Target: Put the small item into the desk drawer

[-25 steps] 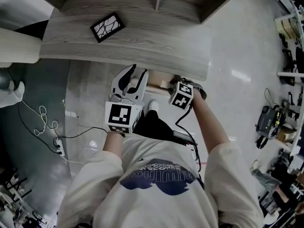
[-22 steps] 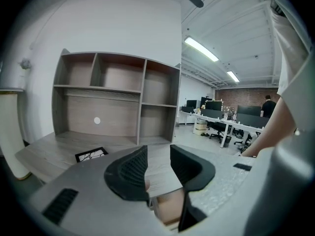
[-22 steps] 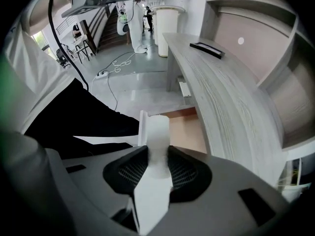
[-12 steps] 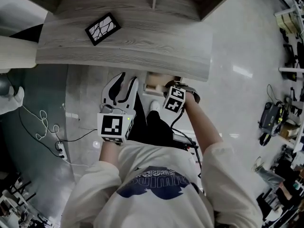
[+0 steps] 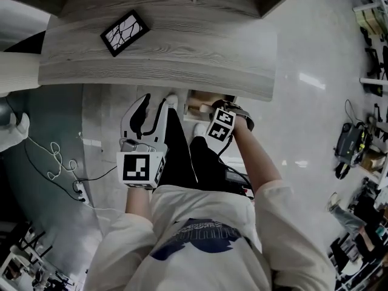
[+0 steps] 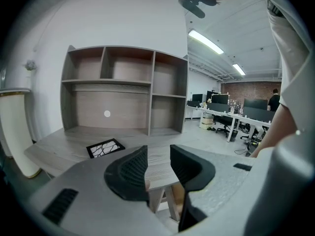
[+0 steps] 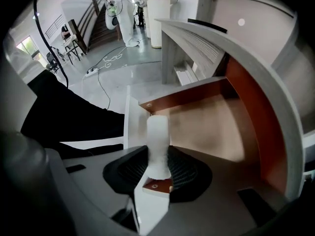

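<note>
The small item, a flat black-framed tile with a white cracked pattern (image 5: 125, 32) (image 6: 105, 148), lies on the grey wooden desk (image 5: 200, 47). Under the desk's front edge the drawer (image 5: 205, 100) stands partly pulled out, showing its bare wooden floor (image 7: 206, 127). My right gripper (image 5: 206, 109) (image 7: 158, 168) is shut on the drawer's white cylindrical handle (image 7: 157, 141). To its left my left gripper (image 5: 154, 102) (image 6: 158, 163) hangs open and empty, below the desk edge and pointing at the desk.
A grey shelf unit (image 6: 128, 90) with open compartments stands at the back of the desk. The person's dark trouser legs (image 5: 194, 156) are right below the drawer. Cables (image 5: 54, 156) trail over the floor at the left, beside a white column (image 5: 18, 71).
Both grippers have shifted left and slightly back from the desk in the head view. The right one stays shut on the handle, and the left one stays open.
</note>
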A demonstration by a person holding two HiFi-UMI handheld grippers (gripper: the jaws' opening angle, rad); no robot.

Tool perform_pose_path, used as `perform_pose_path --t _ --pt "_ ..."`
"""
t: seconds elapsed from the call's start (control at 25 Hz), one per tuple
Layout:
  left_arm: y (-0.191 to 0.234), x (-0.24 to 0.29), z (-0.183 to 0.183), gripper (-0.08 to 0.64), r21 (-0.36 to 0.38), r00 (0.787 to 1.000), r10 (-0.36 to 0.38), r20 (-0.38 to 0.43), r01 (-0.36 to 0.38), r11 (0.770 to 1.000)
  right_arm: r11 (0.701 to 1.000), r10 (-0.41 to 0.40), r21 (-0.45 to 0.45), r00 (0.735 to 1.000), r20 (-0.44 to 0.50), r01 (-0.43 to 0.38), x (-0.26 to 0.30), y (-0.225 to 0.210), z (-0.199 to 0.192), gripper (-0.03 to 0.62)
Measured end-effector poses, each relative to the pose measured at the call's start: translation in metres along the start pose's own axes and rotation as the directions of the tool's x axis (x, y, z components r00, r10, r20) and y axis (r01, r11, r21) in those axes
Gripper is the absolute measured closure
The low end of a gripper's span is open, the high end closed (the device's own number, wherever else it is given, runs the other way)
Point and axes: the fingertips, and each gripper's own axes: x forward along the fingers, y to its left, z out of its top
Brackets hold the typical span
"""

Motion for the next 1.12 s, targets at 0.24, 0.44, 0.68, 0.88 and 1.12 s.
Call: perform_pose_path --t 0.24,0.44,0.68,0.88,1.12 --pt "0.009 0.004 -0.013 0.42 -0.01 1.0 0.015 -0.018 -0.015 1.0 1.0 -0.002 -0.031 1.0 -0.019 0.002 0.021 -0.005 -0.002 0.466" --pt "0.016 0.007 -0.019 0.42 -0.012 0.999 0.021 -0.035 -0.022 1.0 0.999 0.009 -0.042 0.999 -0.035 -0.01 0.036 -0.004 -0.001 0.466" --pt "0.023 0.007 -0.026 0.42 -0.021 0.998 0.036 -0.052 -0.038 0.999 0.999 0.002 -0.042 0.998 -0.065 -0.005 0.045 -0.007 -0.004 0.466" --pt "0.026 0.009 -0.028 0.42 -0.019 0.997 0.035 -0.064 -0.036 0.999 1.0 0.004 -0.02 0.996 -0.09 -0.006 0.051 -0.01 -0.01 0.466" --pt "0.025 0.012 -0.035 0.42 -0.031 0.997 0.037 -0.069 -0.039 0.999 0.999 -0.011 -0.044 0.993 -0.116 0.006 0.057 -0.01 -0.011 0.466"
